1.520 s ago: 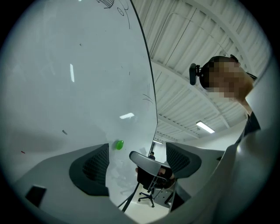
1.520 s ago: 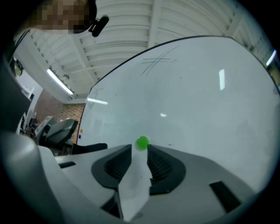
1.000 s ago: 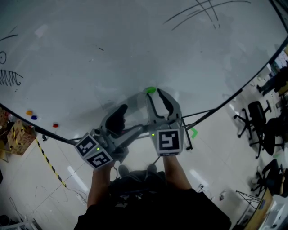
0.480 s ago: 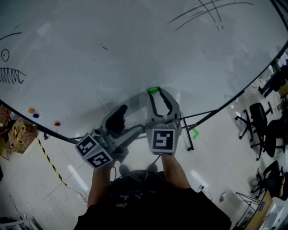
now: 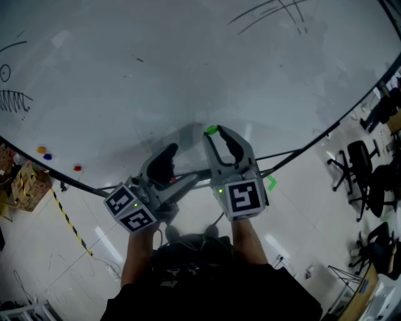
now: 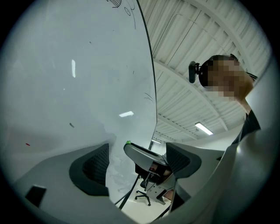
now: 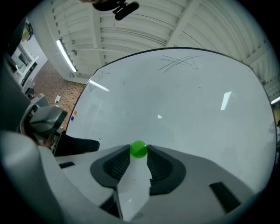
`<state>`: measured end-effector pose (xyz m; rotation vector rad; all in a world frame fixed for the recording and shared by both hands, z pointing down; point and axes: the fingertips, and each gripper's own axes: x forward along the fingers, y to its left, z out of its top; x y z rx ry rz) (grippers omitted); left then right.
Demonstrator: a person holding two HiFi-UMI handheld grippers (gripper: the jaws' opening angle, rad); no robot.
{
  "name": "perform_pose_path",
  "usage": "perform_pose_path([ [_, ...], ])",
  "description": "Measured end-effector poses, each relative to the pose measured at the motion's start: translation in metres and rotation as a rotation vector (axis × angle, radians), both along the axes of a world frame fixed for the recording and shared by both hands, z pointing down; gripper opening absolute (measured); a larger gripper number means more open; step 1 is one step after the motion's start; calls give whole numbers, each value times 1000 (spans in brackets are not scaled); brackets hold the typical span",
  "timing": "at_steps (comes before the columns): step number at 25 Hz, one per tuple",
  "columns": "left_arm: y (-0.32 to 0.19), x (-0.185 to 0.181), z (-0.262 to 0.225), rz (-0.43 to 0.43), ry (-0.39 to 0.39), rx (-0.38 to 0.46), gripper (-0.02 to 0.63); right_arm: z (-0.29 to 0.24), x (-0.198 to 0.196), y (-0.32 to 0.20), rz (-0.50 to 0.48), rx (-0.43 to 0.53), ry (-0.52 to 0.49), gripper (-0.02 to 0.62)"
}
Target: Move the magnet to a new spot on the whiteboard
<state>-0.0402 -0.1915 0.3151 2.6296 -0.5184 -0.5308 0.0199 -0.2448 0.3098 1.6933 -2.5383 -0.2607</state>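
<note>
A small green round magnet [image 5: 212,130] [image 7: 139,149] sits at the lower middle of the large whiteboard [image 5: 188,75] [image 7: 188,100]. My right gripper [image 5: 216,131] [image 7: 139,151] points at the board with both fingertips against the magnet's sides, so it is shut on it. To its left my left gripper [image 5: 165,160] [image 6: 138,153] is held off the board, open, with nothing between its jaws. In the left gripper view the right gripper's finger [image 6: 142,153] and the magnet's green edge [image 6: 128,142] show beyond the gap.
Orange [image 5: 41,150], blue [image 5: 47,157] and red [image 5: 77,168] magnets sit near the board's lower left edge. Marker scribbles lie at the top right [image 5: 276,15] and far left [image 5: 14,101]. Office chairs [image 5: 363,166] stand on the floor to the right, and a box [image 5: 25,185] to the left.
The right gripper's marker cube has swung slightly right and down while its tips stay at the green magnet. The left gripper has barely moved.
</note>
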Motion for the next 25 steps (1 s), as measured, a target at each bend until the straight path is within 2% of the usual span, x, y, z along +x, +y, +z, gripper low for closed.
perform_pose_path([
  [9, 11, 9, 3, 1, 4, -11, 402, 7, 14, 33, -196, -97, -161, 150],
  [16, 16, 15, 8, -4, 10, -29, 402, 9, 24, 49, -256, -128, -201, 150],
  [25, 25, 29, 9, 16, 8, -17, 402, 13, 33, 57, -285, -152, -224, 150],
])
